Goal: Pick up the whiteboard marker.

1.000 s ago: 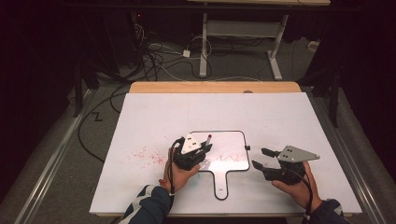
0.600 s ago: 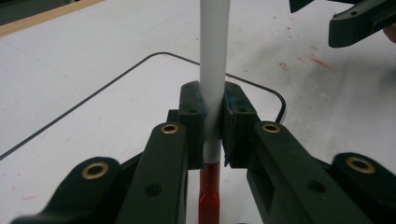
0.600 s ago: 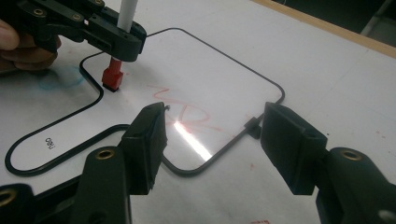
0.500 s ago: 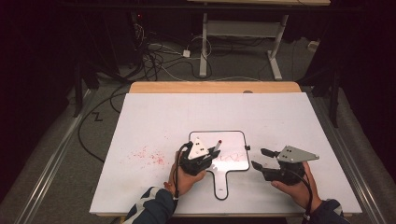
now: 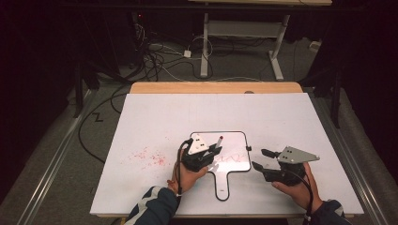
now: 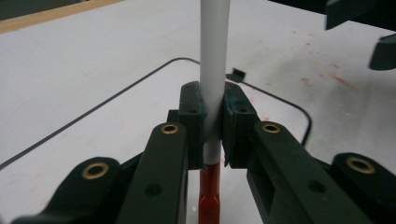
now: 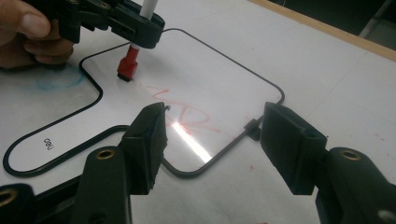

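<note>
White-topped table point(image 5: 155, 122), wooden strip along the far edge, dark floor with cables beyond. Near the front edge, a small handled whiteboard point(image 5: 234, 140) lying flat, black-rimmed. On its face, red zigzag strokes point(image 7: 187, 114) already drawn; a good part of the board bare. Left gripper point(image 5: 213, 151) over the board's left side, fingers point(image 6: 191, 112) clamped tight on a white marker point(image 6: 214, 60), red tip end point(image 7: 127, 67) pointing down and looking to rest on the board or hang just above it, contact hard to judge. Right gripper point(image 5: 261, 159) just beside the board's right edge, fingers point(image 7: 149, 140) parted with nothing between them, hovering over the board's corner. Judging by the marks: writing under way, some strokes down, more room left to fill. Faint red specks point(image 5: 148, 157) on the table to the left.
</note>
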Demonstrator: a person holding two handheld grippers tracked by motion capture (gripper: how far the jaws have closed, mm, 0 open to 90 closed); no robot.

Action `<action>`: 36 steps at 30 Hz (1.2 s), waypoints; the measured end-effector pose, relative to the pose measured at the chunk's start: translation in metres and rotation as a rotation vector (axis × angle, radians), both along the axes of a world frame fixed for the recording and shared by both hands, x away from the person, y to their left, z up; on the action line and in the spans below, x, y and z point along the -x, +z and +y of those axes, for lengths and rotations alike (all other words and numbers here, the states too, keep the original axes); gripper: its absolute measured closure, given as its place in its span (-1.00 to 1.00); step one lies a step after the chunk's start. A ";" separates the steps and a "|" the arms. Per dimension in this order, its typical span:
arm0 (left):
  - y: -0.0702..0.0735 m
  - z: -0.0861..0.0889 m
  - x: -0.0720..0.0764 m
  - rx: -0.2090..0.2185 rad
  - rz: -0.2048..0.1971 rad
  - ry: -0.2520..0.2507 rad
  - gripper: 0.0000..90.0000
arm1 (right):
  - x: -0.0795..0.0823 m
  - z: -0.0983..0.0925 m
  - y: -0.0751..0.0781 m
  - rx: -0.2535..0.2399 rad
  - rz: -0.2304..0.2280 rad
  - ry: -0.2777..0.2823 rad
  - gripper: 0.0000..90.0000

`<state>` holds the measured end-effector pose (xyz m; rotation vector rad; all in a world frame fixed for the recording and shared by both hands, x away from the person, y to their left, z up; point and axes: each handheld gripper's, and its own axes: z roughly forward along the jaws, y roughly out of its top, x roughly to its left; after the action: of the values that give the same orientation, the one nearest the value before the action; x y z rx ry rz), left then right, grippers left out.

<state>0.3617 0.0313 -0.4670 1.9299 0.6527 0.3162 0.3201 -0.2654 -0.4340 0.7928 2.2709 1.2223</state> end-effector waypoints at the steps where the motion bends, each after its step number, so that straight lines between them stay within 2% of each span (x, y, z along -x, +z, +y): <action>1: 0.001 -0.002 0.002 -0.010 -0.006 -0.008 0.75 | 0.001 0.000 0.000 0.007 -0.005 0.006 -0.08; 4: 0.002 0.003 0.001 -0.028 -0.016 0.006 0.75 | 0.001 0.000 0.000 0.006 -0.005 0.005 -0.08; 8: 0.000 0.019 -0.007 0.000 0.008 0.062 0.75 | 0.001 -0.001 0.000 0.006 -0.001 -0.001 -0.08; 10: 0.000 0.023 -0.008 0.016 0.021 0.065 0.75 | 0.001 -0.002 0.000 0.005 -0.004 -0.001 -0.08; 14: -0.002 0.018 -0.005 0.030 0.029 0.040 0.75 | 0.000 -0.001 0.001 -0.002 -0.005 -0.005 -0.08; 15: -0.003 0.010 0.000 0.075 0.048 0.042 0.75 | 0.000 -0.001 0.001 0.000 -0.001 -0.005 -0.08; 16: -0.001 0.011 -0.001 0.007 0.015 0.007 0.75 | -0.001 0.000 0.000 0.000 0.001 -0.003 -0.08; 18: 0.001 0.007 0.001 -0.008 0.005 -0.007 0.75 | -0.002 0.000 0.000 0.003 0.000 -0.004 -0.08; 22: 0.001 0.010 -0.001 0.000 0.018 0.000 0.75 | -0.004 -0.001 -0.001 0.002 0.004 -0.008 -0.08; 26: 0.004 0.011 -0.001 -0.001 0.008 0.001 0.75 | -0.003 -0.002 -0.001 0.003 0.004 -0.008 -0.08; 36: 0.006 0.009 0.003 0.002 0.004 -0.028 0.75 | -0.003 -0.002 -0.001 -0.001 0.009 -0.004 -0.07</action>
<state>0.3586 0.0405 -0.4610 1.9365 0.6279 0.2939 0.3230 -0.2669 -0.4349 0.8042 2.2744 1.2211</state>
